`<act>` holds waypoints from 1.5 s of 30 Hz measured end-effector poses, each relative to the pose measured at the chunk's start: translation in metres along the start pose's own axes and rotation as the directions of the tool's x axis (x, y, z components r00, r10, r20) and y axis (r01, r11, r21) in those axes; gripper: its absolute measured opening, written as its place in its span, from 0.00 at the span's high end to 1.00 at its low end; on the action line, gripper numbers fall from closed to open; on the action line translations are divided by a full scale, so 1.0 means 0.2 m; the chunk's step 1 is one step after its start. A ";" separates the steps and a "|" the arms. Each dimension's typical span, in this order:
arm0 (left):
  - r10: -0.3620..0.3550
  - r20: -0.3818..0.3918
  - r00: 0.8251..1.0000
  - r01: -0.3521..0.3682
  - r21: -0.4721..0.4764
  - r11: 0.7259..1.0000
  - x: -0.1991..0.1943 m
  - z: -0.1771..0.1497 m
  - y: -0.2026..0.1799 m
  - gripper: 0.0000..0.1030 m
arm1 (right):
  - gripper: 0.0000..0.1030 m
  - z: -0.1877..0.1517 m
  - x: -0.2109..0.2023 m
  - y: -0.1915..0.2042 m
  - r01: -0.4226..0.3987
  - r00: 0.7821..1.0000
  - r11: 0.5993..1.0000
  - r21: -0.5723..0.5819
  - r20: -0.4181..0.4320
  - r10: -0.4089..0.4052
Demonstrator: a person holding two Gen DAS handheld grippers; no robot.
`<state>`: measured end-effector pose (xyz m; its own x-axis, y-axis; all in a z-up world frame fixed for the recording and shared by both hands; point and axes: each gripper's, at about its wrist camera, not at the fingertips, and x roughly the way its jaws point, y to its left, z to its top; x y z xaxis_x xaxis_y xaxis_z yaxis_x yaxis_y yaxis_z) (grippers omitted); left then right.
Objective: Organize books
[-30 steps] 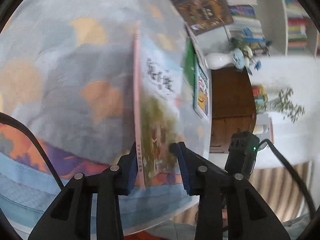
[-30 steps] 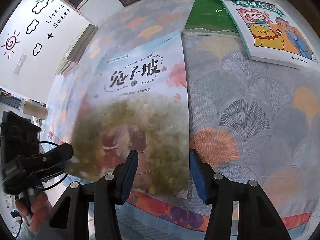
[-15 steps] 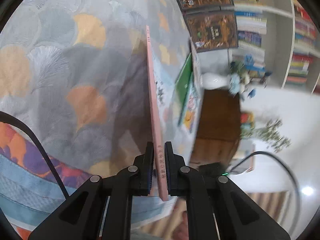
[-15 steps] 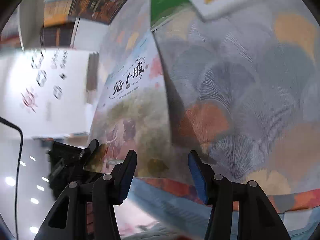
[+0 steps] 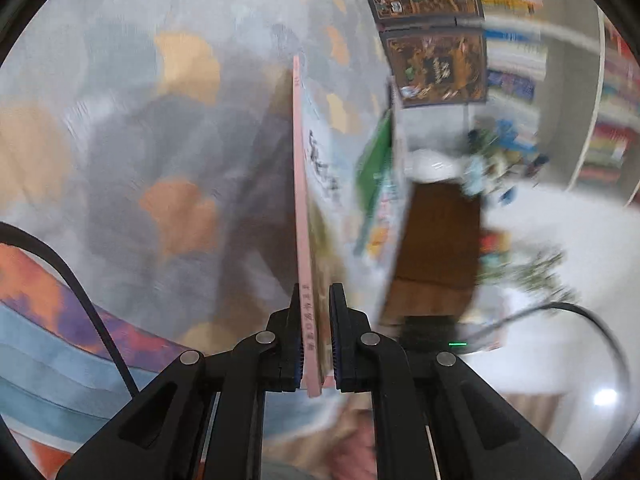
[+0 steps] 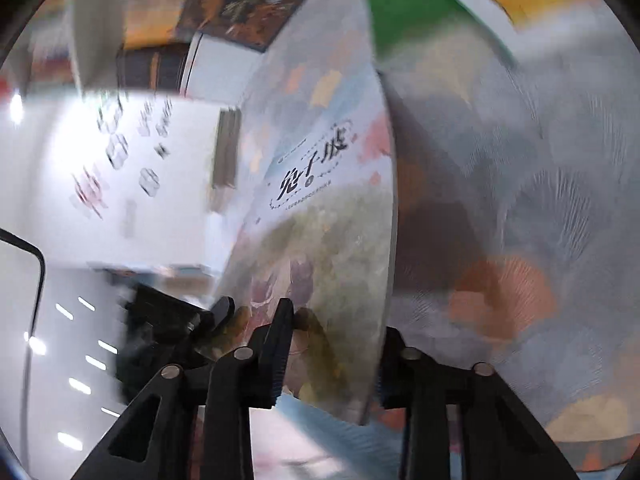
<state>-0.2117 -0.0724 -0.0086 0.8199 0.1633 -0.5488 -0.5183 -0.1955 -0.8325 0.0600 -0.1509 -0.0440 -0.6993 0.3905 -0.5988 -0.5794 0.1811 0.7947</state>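
Observation:
My left gripper [image 5: 314,340] is shut on the pink spine of a picture book [image 5: 304,208] and holds it tilted up off the patterned tablecloth [image 5: 140,140]. In the right wrist view the same book [image 6: 320,216] shows its pale cover with black Chinese title and green-brown scene. My right gripper [image 6: 332,356] is open, its jaws on either side of the book's lower free edge; the right jaw is mostly hidden behind the cover. The left gripper [image 6: 216,316] shows at the book's left corner.
A green book [image 5: 376,160] and a cartoon-cover book [image 5: 380,216] lie beyond the held one. Two dark brown books [image 5: 436,64] lie further back. A white vase with flowers [image 5: 436,164], a wooden cabinet [image 5: 440,240] and bookshelves [image 5: 612,120] stand behind the table.
My left gripper closed on the book's spine and lifted that edge, so the book rose from flat to steeply tilted. My right gripper stayed open and came in around the book's lower edge.

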 end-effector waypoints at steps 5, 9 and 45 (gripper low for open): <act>0.225 0.053 0.973 -0.231 0.204 0.951 0.00 -0.05 -0.09 0.93 | 0.71 -0.07 0.04 0.21 0.271 0.962 0.925 -0.266 0.060 -0.265; 0.254 0.063 0.965 -0.261 0.291 0.920 -0.02 -0.06 -0.12 0.93 | 0.71 -0.15 0.08 0.33 0.383 0.922 0.834 -0.397 0.114 -0.370; 0.103 0.364 0.926 -0.247 0.377 0.893 -1.13 1.03 0.07 0.91 | 0.70 0.17 1.16 1.78 0.492 0.868 0.505 -0.709 0.360 -0.342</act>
<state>-0.4539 0.0877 0.0888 0.6173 0.4826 -0.6213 -0.7571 0.1497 -0.6359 -0.2932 0.0346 0.1030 -0.2586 0.6018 -0.7556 -0.9338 -0.3560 0.0360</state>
